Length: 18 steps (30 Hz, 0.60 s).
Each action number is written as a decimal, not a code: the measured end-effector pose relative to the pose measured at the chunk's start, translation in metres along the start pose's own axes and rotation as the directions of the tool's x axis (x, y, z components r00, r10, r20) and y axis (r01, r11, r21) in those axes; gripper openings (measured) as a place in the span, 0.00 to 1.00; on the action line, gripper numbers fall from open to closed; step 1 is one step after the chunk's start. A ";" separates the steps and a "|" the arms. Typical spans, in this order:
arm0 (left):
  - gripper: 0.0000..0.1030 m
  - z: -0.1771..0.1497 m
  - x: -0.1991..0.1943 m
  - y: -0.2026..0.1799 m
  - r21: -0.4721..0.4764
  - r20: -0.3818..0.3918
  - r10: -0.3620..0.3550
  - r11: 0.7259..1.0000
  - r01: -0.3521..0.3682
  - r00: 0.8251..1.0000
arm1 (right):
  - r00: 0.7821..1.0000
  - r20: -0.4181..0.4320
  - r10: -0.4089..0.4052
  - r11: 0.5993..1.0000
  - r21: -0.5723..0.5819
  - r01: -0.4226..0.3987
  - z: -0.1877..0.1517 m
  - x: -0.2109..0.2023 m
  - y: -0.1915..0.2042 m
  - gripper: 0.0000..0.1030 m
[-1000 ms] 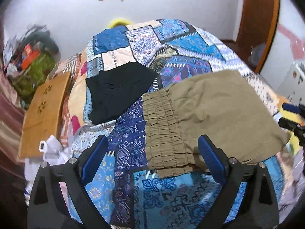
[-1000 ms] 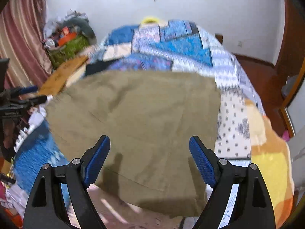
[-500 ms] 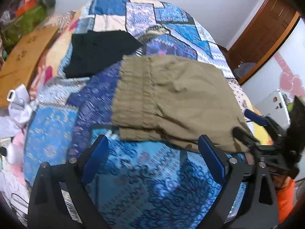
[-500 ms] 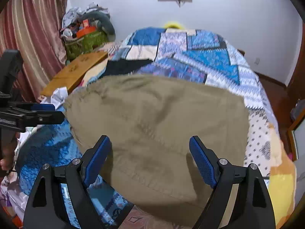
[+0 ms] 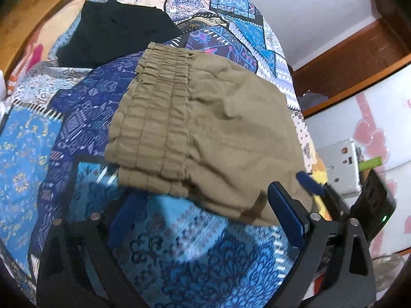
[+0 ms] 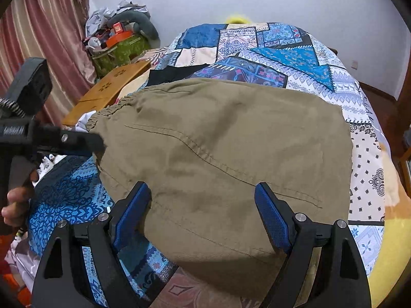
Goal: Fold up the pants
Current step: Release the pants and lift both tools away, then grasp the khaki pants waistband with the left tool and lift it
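Now finds the left tongs [image 5: 204,195] spread to full gape, clamping nothing, poised just off the near hem of the khaki pants [image 5: 231,128], close by the gathered waistband [image 5: 156,118]. Finds the right tongs [image 6: 201,188] gaping just as wide and likewise empty, straddling the cloth at its near corner without pinching it. Places the pants, apparently already doubled over, flat on the patchwork bedspread [image 5: 38,138], close to the bed's near edge, with a black garment [image 5: 115,30] well apart toward the far left corner.

Judges the next fold as not yet begun. Risks catching only the top layer by closing too shallow, and so peeling the doubled legs apart instead of carrying both over. Risks snagging the bedspread too by dipping too deep, hauling it up along with the cloth. Risks a skewed crease through uneven lift, with bulky elastic under the left tongs and thin fabric under the right. Risks a slide off the bed's near edge as well, through any tug toward the holder. Cannot tell the number of layers under the near hem.
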<state>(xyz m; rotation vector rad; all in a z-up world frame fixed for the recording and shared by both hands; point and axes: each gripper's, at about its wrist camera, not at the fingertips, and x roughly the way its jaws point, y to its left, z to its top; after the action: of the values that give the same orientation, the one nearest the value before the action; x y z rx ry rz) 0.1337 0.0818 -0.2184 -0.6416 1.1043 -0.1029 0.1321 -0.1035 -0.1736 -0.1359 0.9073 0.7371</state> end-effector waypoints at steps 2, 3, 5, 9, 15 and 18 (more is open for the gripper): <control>0.97 0.009 0.004 0.000 0.003 -0.015 -0.017 1.000 0.017 1.000 | 1.000 0.002 0.007 1.000 0.004 -0.007 0.000 0.000 0.000 0.80; 0.97 0.014 0.005 0.002 -0.012 -0.016 -0.018 1.000 0.017 1.000 | 1.000 0.004 0.012 1.000 0.006 -0.012 -0.001 0.000 -0.001 0.80; 0.97 0.022 0.008 0.006 -0.046 -0.013 -0.026 0.999 0.025 1.000 | 1.000 0.008 0.018 1.000 0.008 -0.018 -0.001 0.000 -0.002 0.80; 0.76 0.032 0.008 0.004 -0.050 0.035 0.048 0.998 -0.046 0.998 | 1.000 0.014 0.025 1.000 0.014 -0.025 -0.002 -0.001 -0.002 0.80; 0.37 0.029 -0.011 -0.002 0.002 0.169 0.173 0.984 -0.176 0.970 | 0.999 0.023 0.037 0.999 0.026 -0.038 -0.003 -0.002 -0.003 0.80; 0.33 0.024 -0.021 -0.010 0.050 0.213 0.211 0.973 -0.226 0.954 | 0.999 0.023 0.046 0.998 0.030 -0.046 -0.003 -0.004 -0.004 0.80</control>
<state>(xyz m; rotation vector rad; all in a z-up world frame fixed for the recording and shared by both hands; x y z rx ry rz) 0.1471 0.0923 -0.1892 -0.4493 0.9587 0.1115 0.1310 -0.1097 -0.1727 -0.0800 0.9022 0.7658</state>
